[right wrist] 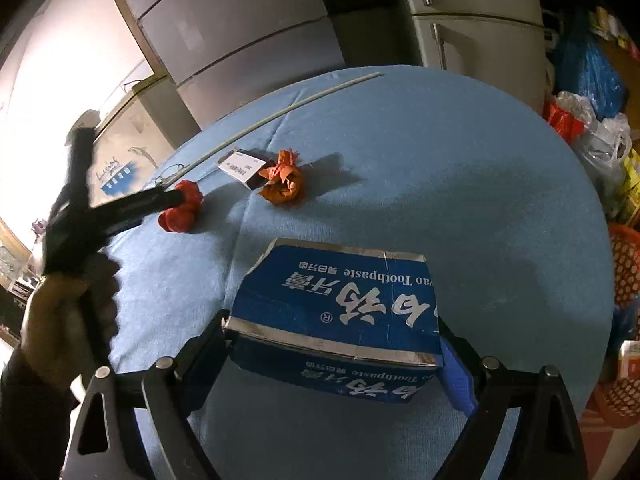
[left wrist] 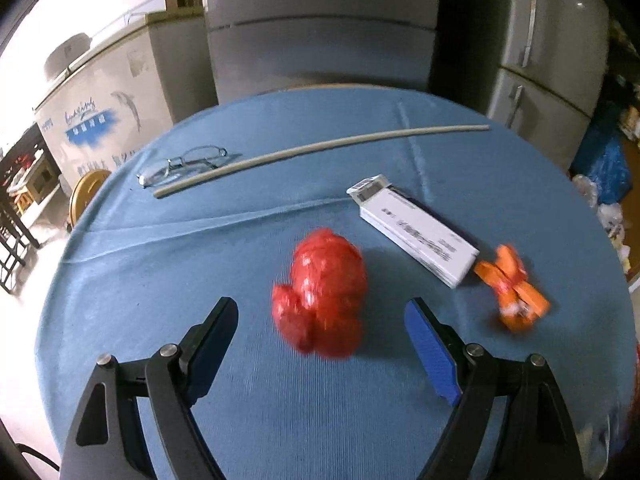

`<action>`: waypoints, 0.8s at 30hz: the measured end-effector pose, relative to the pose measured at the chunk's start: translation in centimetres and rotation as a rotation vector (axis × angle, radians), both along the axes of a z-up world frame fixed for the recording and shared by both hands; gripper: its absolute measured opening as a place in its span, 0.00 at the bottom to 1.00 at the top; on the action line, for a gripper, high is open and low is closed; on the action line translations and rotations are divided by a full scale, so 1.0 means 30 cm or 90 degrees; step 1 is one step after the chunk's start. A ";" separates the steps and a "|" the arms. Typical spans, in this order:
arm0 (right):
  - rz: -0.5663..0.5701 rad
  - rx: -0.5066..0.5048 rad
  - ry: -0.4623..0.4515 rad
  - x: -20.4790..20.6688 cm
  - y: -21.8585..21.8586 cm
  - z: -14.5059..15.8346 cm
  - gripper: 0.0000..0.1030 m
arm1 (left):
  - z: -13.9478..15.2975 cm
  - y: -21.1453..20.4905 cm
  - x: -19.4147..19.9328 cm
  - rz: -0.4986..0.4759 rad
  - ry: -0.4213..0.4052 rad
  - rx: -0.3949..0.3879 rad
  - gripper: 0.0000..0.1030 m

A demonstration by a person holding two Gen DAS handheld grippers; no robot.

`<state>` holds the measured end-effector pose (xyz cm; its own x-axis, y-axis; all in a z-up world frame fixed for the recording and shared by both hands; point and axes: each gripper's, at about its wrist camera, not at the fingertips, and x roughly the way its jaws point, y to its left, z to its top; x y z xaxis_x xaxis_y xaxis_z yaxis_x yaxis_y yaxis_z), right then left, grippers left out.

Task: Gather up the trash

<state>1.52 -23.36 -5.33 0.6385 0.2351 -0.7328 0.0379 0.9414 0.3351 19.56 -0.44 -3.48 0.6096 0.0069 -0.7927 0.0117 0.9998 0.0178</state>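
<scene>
While left gripper (left wrist: 320, 320) hung spread, empty, over crumpled red wrapper (left wrist: 322, 294) on blue table (left wrist: 160, 280), right gripper (right wrist: 332, 340) clamped toothpaste box (right wrist: 340, 304); wrapper likely light, soft: pinch across middle.

Blue toothpaste box (right wrist: 340, 312), lower centre of the right wrist view: "Toothpaste" in white Latin letters, upside down, on top face and front side; large white Chinese characters; ® mark. White box (left wrist: 416, 232): barcode label, print illegible. Chest freezer (left wrist: 100, 120): blue lettering, unreadable.
</scene>
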 end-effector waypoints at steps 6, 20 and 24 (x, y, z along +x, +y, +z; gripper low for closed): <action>0.001 -0.005 -0.014 -0.007 -0.001 0.018 0.90 | -0.072 0.038 0.040 0.020 0.062 -0.020 0.44; 0.014 -0.007 -0.039 -0.062 0.050 0.045 0.90 | 0.027 0.100 -0.387 0.016 -0.005 -0.080 0.44; 0.011 -0.013 -0.043 -0.091 0.050 0.053 0.91 | 0.028 0.084 -0.466 0.010 -0.014 -0.074 0.44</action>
